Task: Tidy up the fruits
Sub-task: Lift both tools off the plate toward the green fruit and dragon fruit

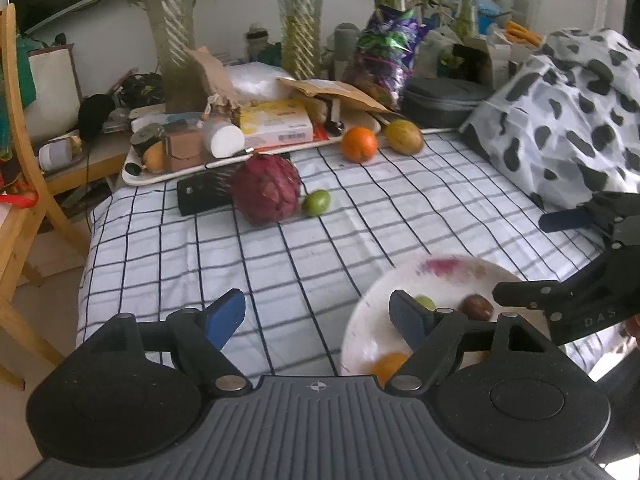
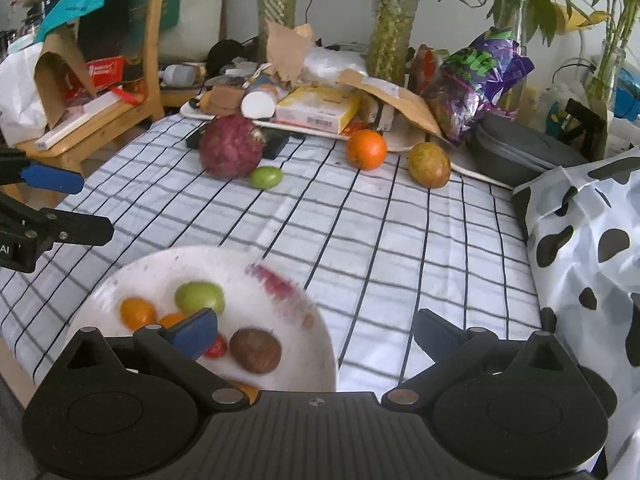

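A white bowl (image 2: 152, 268) sits near me on the checked cloth; it also shows in the left wrist view (image 1: 364, 320). It holds a green fruit (image 2: 199, 295), a small orange fruit (image 2: 137, 313), a brown fruit (image 2: 255, 350) and a small red one (image 2: 218, 348). Farther off lie a dark red dragon fruit (image 1: 265, 189) (image 2: 230, 146), a small green fruit (image 1: 316, 202) (image 2: 266, 177), an orange (image 1: 359, 144) (image 2: 366, 149) and a mango (image 1: 404, 136) (image 2: 429, 164). My left gripper (image 1: 318, 314) is open and empty left of the bowl. My right gripper (image 2: 316, 330) is open and empty over the bowl's right rim.
A white tray (image 1: 168, 174) of boxes and bottles stands at the table's back, with a black device (image 1: 200, 196), glass vases with plants (image 1: 172, 28) and a grey case (image 1: 444, 100). A cow-print bag (image 1: 568, 120) (image 2: 592, 248) fills the right. A wooden chair (image 1: 20, 160) stands at left.
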